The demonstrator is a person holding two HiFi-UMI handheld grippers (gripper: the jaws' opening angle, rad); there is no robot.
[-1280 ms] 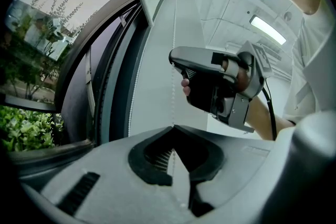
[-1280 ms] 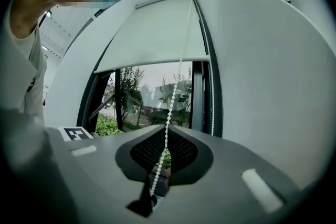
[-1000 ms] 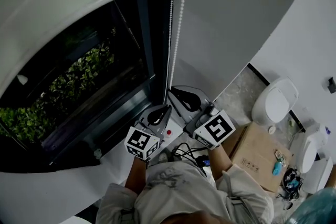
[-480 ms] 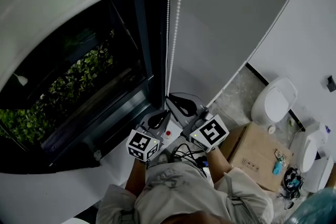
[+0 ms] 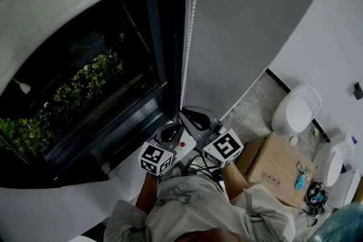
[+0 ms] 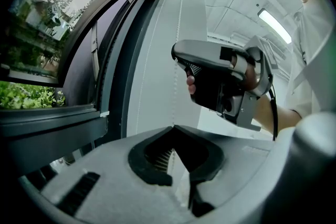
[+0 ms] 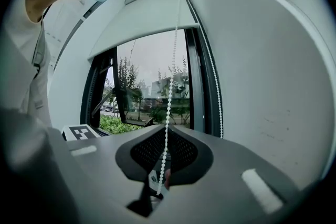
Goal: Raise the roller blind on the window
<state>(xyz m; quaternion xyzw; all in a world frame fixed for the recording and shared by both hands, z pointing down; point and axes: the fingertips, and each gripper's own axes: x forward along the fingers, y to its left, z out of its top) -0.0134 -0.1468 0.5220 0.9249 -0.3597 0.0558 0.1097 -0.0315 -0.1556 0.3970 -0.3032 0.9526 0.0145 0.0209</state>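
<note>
Green shrubs and daylight show through the window [image 5: 85, 93] set in a plain white wall, and the roller blind [image 7: 142, 18] covers only the upper part of the glass. Down the window's right edge hangs the bead chain [image 7: 169, 86], and the right claw [image 7: 169, 131] is closed on one strand of it, low down. The left claw [image 6: 173, 131] sits just beside it, jaws likewise drawn together with a strand of the chain running between them.
</note>
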